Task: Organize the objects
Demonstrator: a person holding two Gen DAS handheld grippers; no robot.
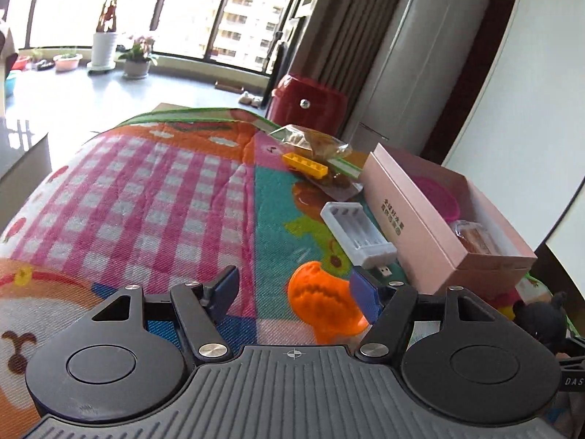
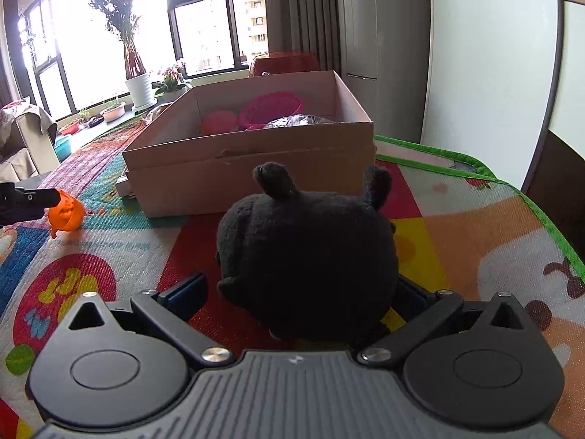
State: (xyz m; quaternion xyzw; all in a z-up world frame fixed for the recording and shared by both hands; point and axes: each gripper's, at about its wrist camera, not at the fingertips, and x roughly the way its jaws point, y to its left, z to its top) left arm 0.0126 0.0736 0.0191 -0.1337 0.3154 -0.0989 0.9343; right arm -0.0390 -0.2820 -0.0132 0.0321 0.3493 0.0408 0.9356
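Observation:
An orange pumpkin toy (image 1: 321,303) lies on the colourful play mat (image 1: 146,183) between the spread fingers of my left gripper (image 1: 292,285), close to the right pad and well clear of the left one. A black plush toy (image 2: 307,256) sits between the wide-spread fingers of my right gripper (image 2: 301,287); the left pad stands apart from it and the right pad is mostly hidden behind it. Just beyond it stands the pink cardboard box (image 2: 248,175), holding a pink basket (image 2: 270,109) and a wrapped packet (image 2: 303,120). The orange pumpkin toy (image 2: 65,214) shows at the far left.
Beside the pink box (image 1: 413,219) lie a white battery holder (image 1: 358,234), a yellow block (image 1: 305,164) and a clear snack bag (image 1: 318,142). A red appliance (image 1: 307,102) stands past the mat's far edge. The mat's green border (image 2: 530,197) runs on the right.

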